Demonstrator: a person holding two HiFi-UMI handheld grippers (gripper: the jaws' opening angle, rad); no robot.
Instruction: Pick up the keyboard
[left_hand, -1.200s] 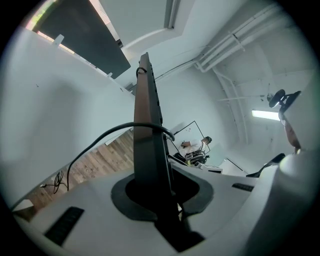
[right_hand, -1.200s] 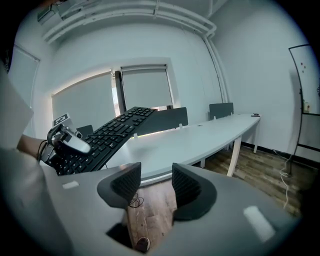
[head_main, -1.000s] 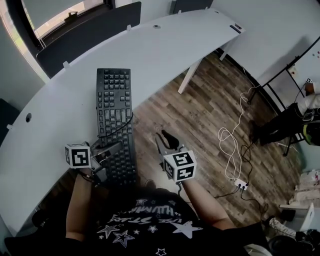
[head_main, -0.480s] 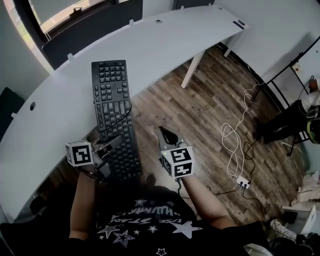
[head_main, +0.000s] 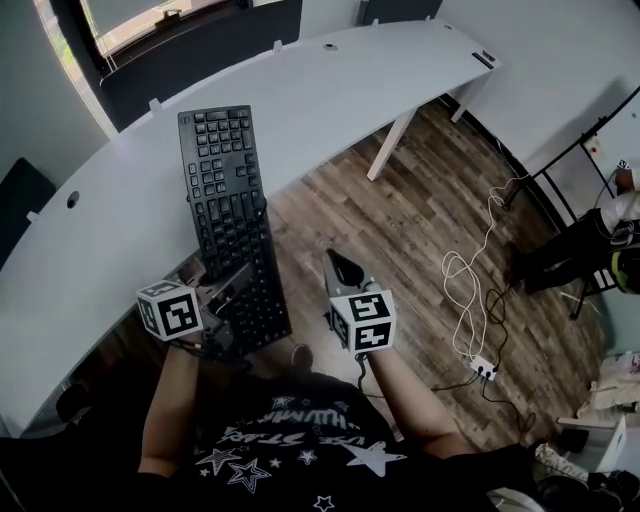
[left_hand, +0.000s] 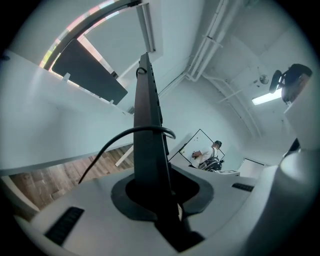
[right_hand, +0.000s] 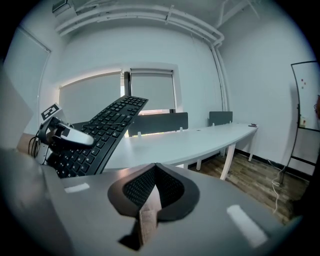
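Note:
The black keyboard (head_main: 225, 200) is off the white curved desk (head_main: 330, 90), tilted with its far end raised. My left gripper (head_main: 232, 290) is shut on its near end. In the left gripper view the keyboard (left_hand: 149, 130) runs edge-on out of the jaws, and its black cable (left_hand: 140, 131) loops across it. In the right gripper view, the keyboard (right_hand: 102, 127) slants up at the left, with the left gripper (right_hand: 65, 134) clamped on it. My right gripper (head_main: 340, 268) hangs over the wooden floor to the right of the keyboard. It is shut with nothing between its pads (right_hand: 150, 200).
Dark panels (head_main: 200, 60) stand along the desk's far edge. A desk leg (head_main: 390, 145) reaches down to the wooden floor. A white cable with a power strip (head_main: 470, 290) lies on the floor at the right. A person (head_main: 610, 240) is at the far right.
The keyboard has risen and stretched further away in the head view, carried by the left gripper. The right gripper's jaws have come together; it has stayed about where it was.

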